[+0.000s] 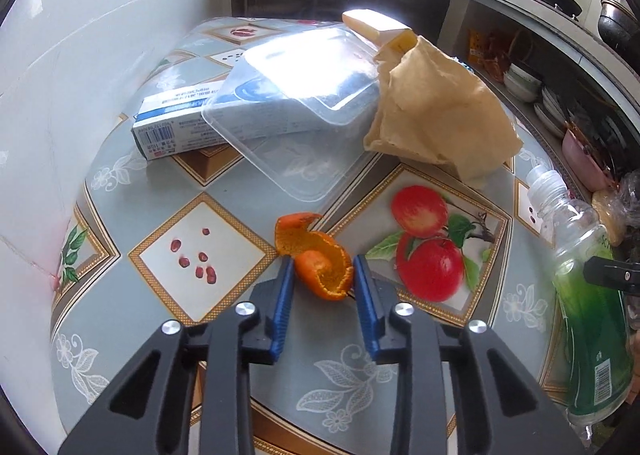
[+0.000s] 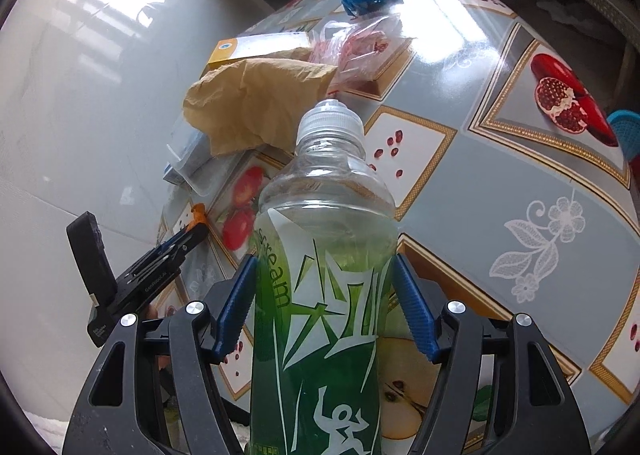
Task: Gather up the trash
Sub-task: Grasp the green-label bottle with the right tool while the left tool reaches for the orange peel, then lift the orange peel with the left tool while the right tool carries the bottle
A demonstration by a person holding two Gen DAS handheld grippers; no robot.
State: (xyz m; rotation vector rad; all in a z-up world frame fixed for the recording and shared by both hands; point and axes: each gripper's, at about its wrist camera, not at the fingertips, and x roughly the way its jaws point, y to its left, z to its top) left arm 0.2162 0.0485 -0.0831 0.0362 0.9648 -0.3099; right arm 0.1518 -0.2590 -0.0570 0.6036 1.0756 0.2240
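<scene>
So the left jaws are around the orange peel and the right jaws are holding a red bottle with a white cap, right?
Not quite: the bottle in the right gripper is green, as the right wrist view shows. Its cap is white, and the left gripper does have the orange peel between its jaws.

Daylight floods both fisheye views, bright and cool. In the left wrist view a window's glare burns out the top of the clear plastic lid (image 1: 304,71) and streaks the white tiled wall (image 1: 80,67) at left; the far shelves (image 1: 540,67) at right sit in shadow. In the right wrist view, window reflections sheen the wall and the glossy tablecloth (image 2: 452,35). Straight edges bow near each black-vignetted rim. Focus is mostly sharp, softening outward.
</scene>
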